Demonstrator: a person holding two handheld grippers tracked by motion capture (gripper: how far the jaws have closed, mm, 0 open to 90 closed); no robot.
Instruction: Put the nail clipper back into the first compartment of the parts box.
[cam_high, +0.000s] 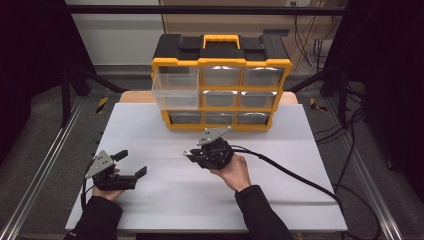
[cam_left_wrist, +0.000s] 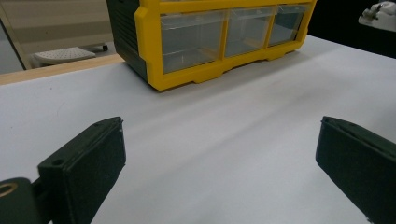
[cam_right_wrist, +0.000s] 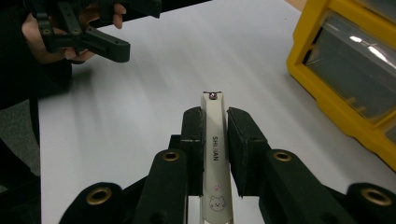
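Note:
My right gripper is held over the middle of the white table, shut on a slim white nail clipper with a small cat picture. The clipper's tip pokes out past the jaws and points left towards my left gripper. That gripper rests low at the table's left with its jaws wide apart and nothing between them. A yellow and black drawer cabinet stands at the far edge. Its top-left clear drawer is pulled out.
The cabinet's other clear drawers are pushed in. A black cable trails from the right gripper across the table's right side. Metal frame rails run along both sides of the table, with loose cables on the floor at the right.

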